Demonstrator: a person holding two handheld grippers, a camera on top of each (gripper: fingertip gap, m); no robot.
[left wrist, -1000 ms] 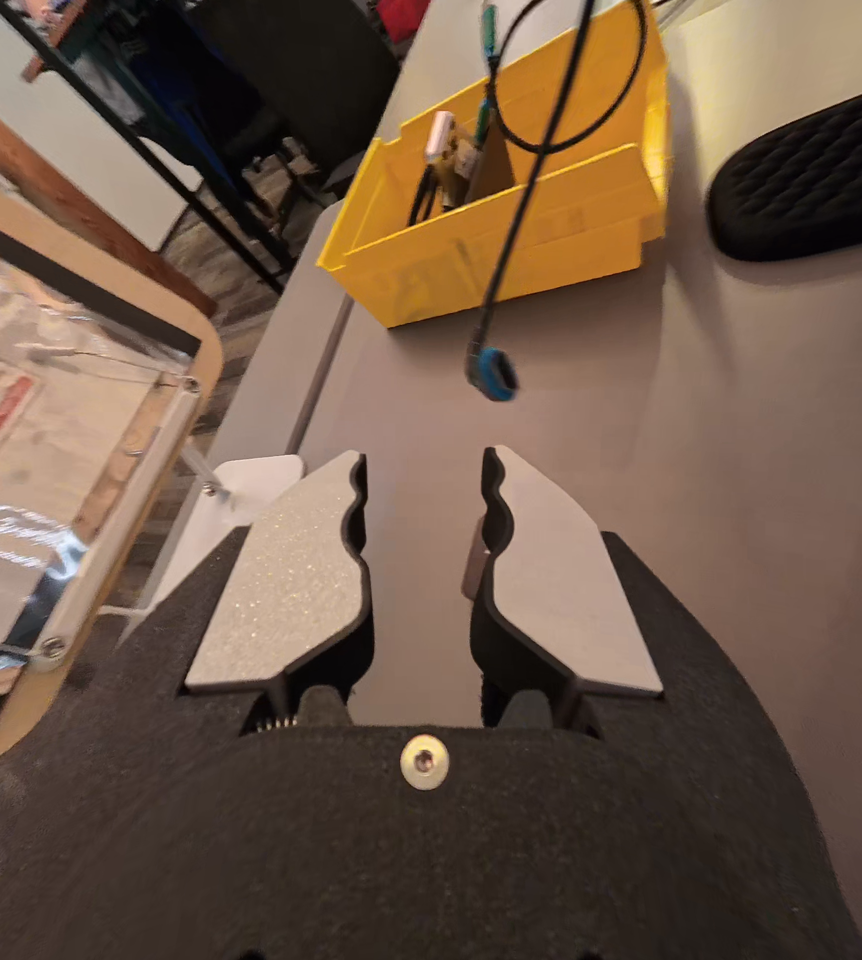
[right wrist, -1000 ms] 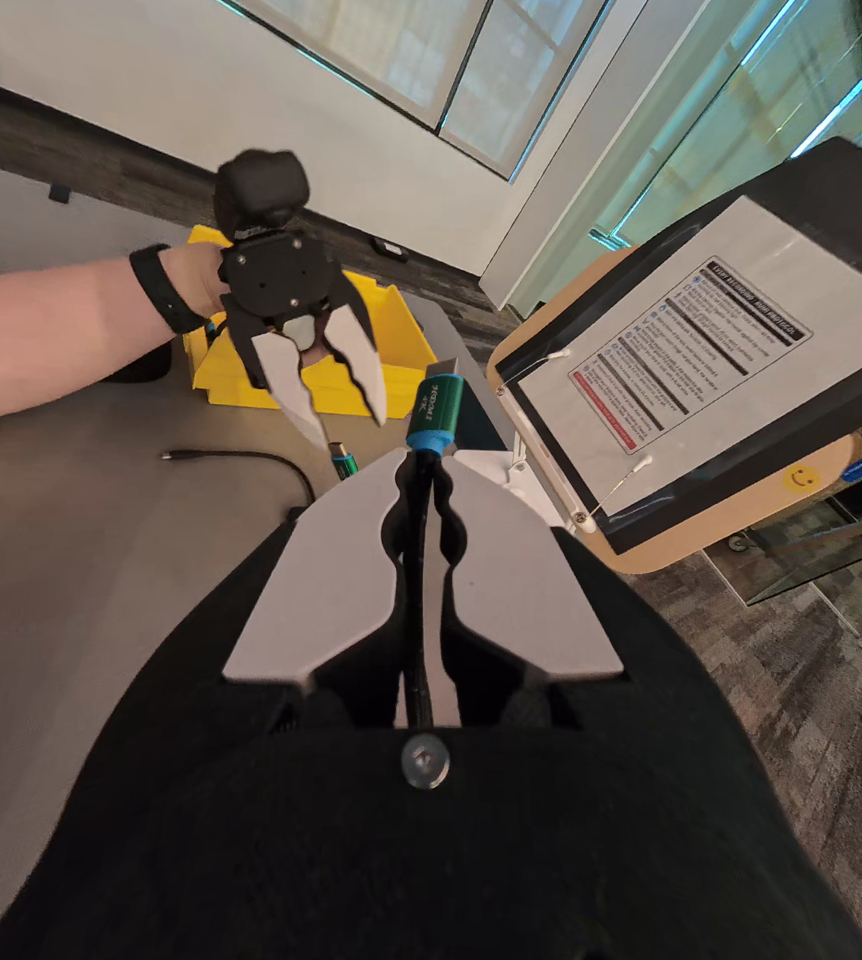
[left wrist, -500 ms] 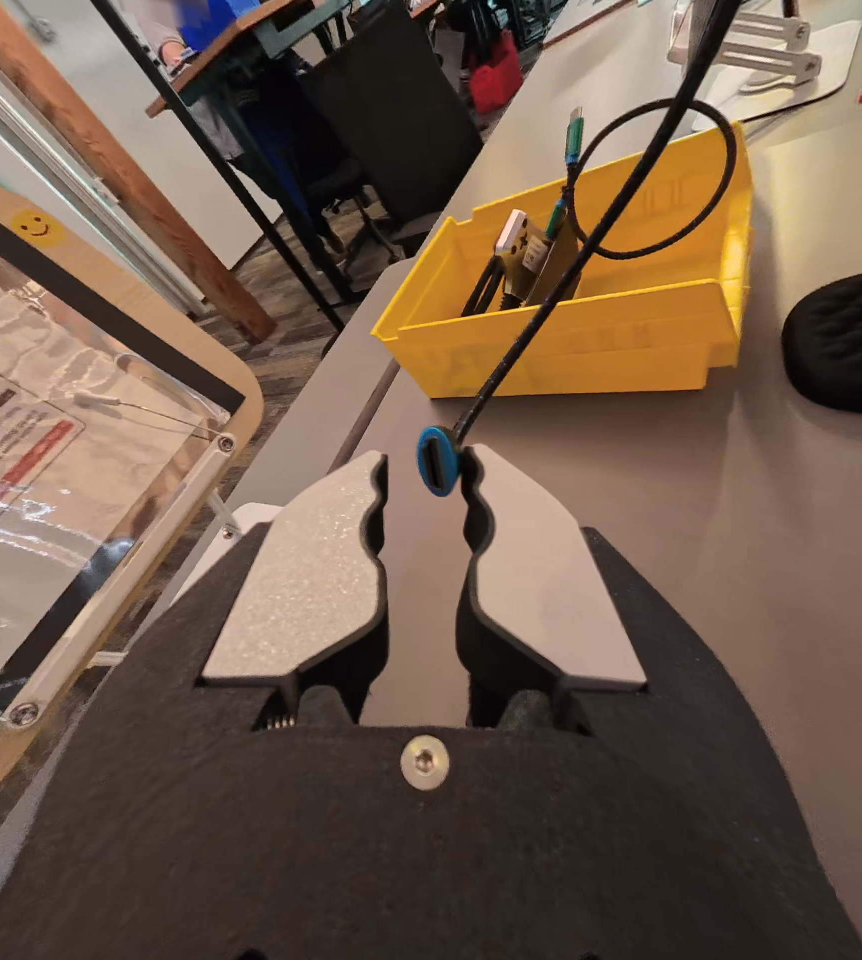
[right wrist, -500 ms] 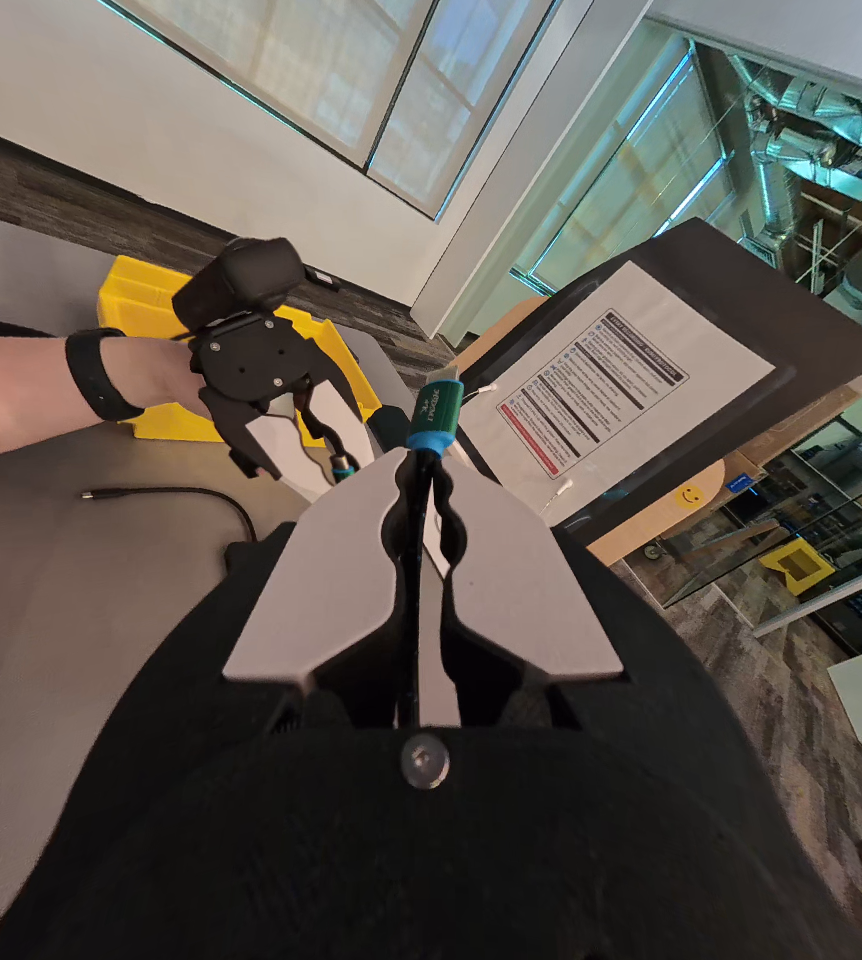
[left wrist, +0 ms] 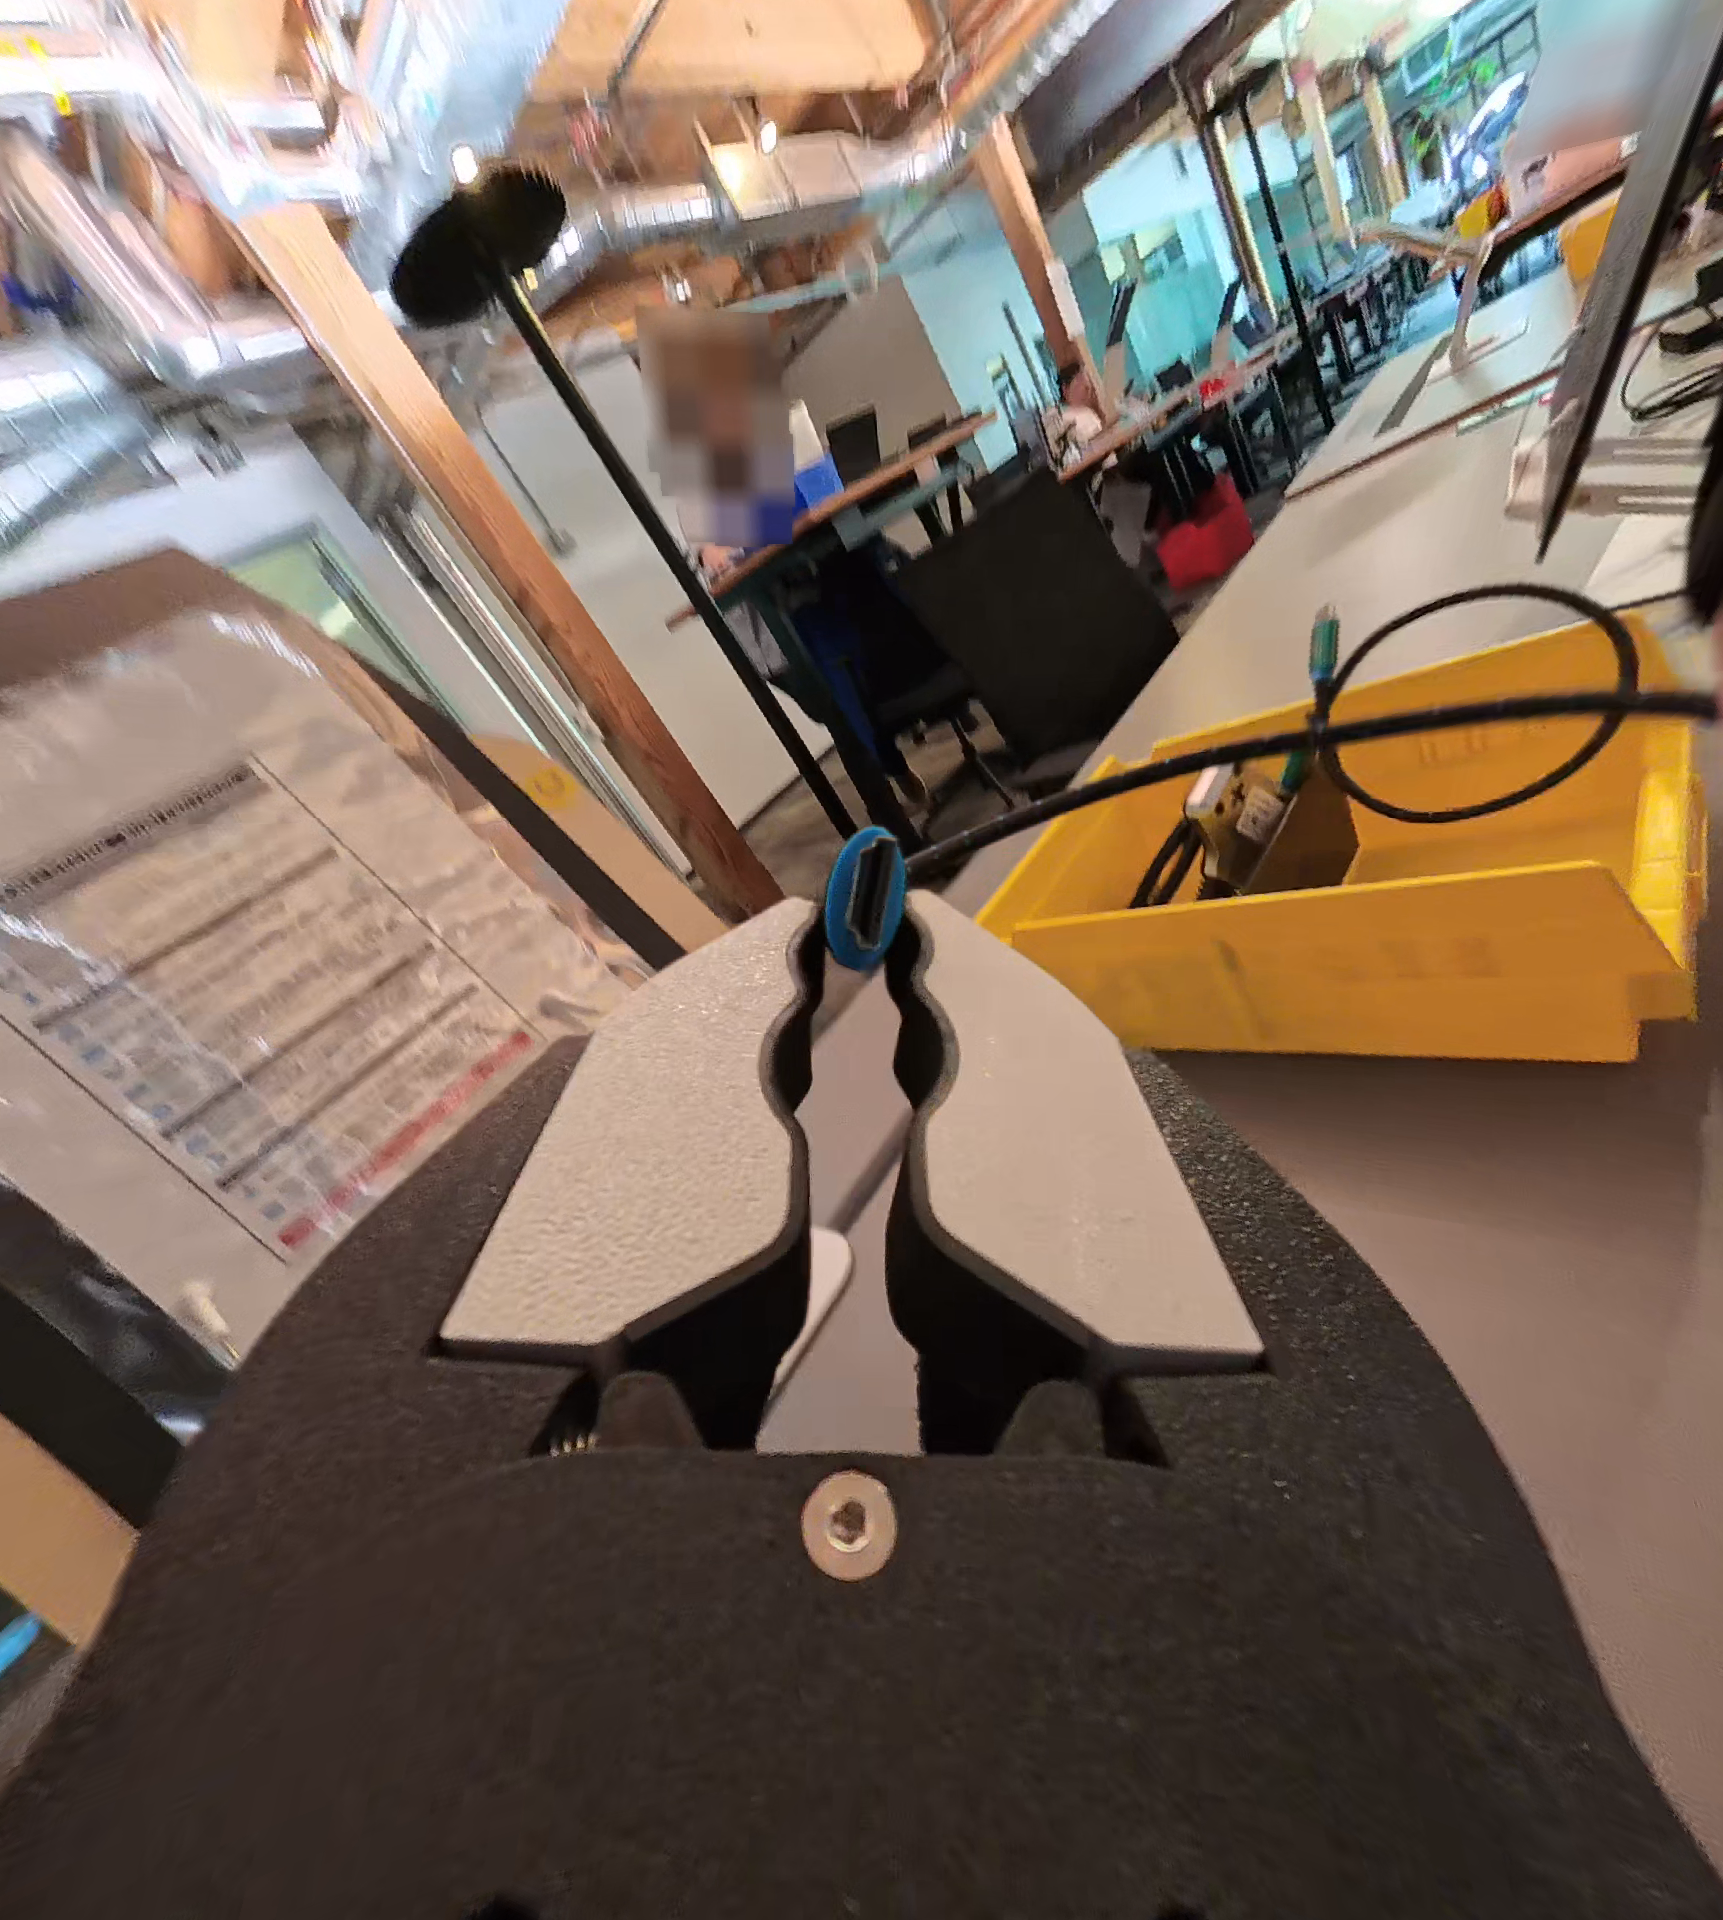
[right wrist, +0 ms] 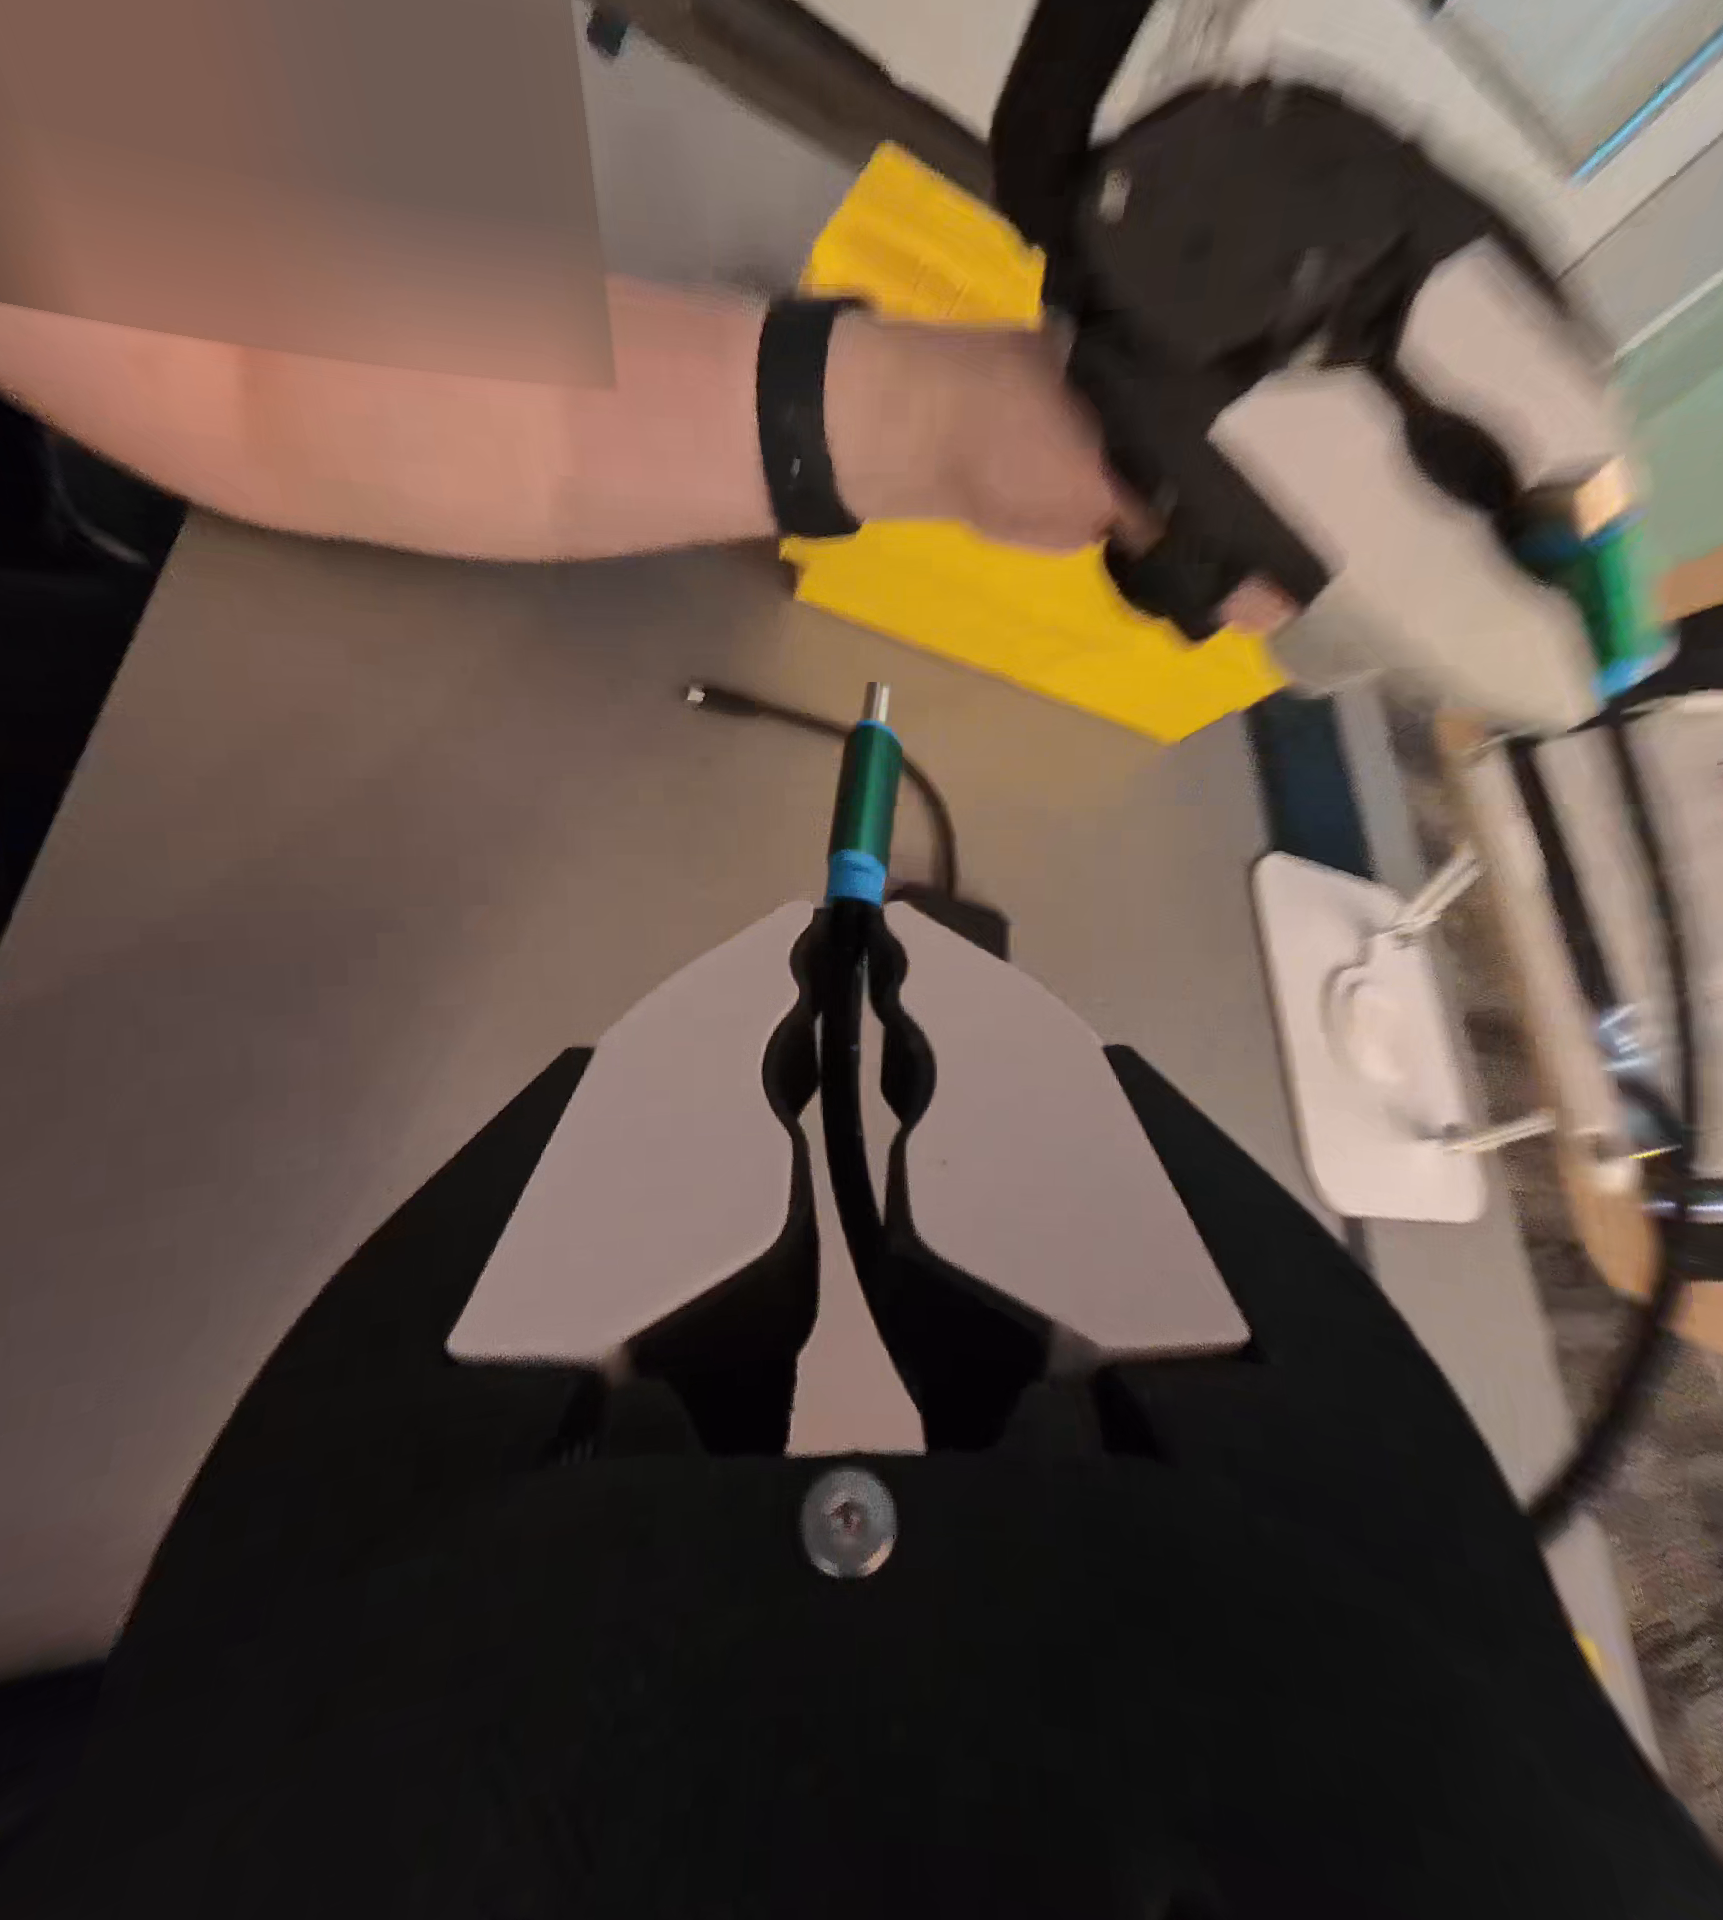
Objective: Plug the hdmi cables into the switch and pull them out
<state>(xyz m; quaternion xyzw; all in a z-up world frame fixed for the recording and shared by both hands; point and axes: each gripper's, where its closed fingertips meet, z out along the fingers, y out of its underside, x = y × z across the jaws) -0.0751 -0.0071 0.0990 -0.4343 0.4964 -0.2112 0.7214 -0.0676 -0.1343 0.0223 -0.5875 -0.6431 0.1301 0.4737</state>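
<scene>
A grey table carries a yellow plastic bin. The left gripper is closed on one green HDMI plug, the right gripper on the black cable just behind the other plug. The step seems to be carrying; next each plug must be aligned with the switch, which cannot be seen clearly.

Each camera sits just behind its own fingers, looking out along them. The left wrist view faces level across the table into the room; the right wrist view tilts down at the tabletop. Both catch the yellow bin, close by.
</scene>
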